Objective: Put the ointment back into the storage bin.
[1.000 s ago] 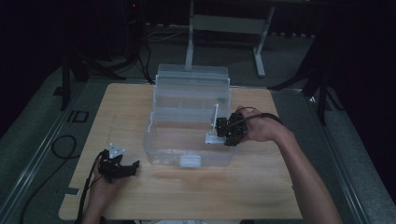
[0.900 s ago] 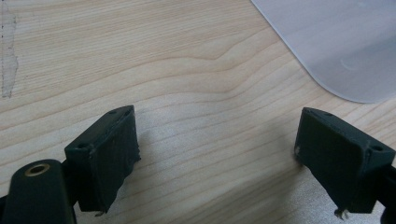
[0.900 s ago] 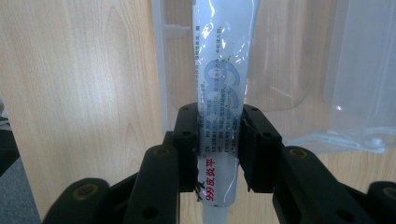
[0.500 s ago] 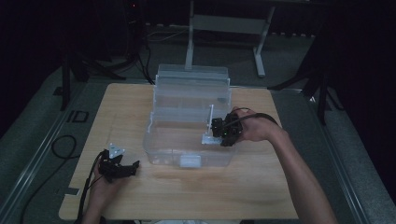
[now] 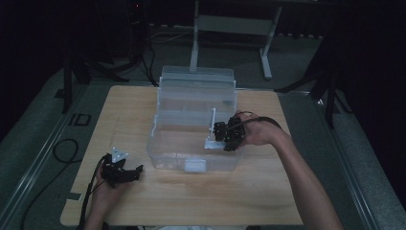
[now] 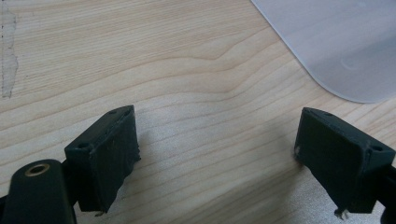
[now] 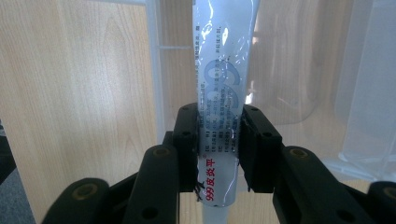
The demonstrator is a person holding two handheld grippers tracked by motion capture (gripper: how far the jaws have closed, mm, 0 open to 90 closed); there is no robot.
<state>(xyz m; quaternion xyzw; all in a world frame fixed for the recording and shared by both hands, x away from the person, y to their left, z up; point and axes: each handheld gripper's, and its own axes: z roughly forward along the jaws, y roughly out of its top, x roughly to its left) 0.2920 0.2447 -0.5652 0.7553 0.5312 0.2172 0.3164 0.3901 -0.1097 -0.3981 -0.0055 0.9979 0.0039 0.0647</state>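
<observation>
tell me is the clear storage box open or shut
Open. In the high view the clear box has its lid swung up behind it, and the right gripper holds a white tube over it.

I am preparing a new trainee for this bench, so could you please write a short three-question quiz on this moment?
1. True or false: the right gripper is shut on the slim white printed tube.
2. How do the jaws of the left gripper stand? A: closed on the tube; B: apart over the bare light wooden table; C: closed on a cable.
3. Fill in: in the high view, the right gripper holds the tube at the ___ side of the clear plastic storage box.

Key
1. True: both pads press on the tube.
2. B: nothing lies between them.
3. Right: it sits at the box's right wall, tube upright.
</observation>
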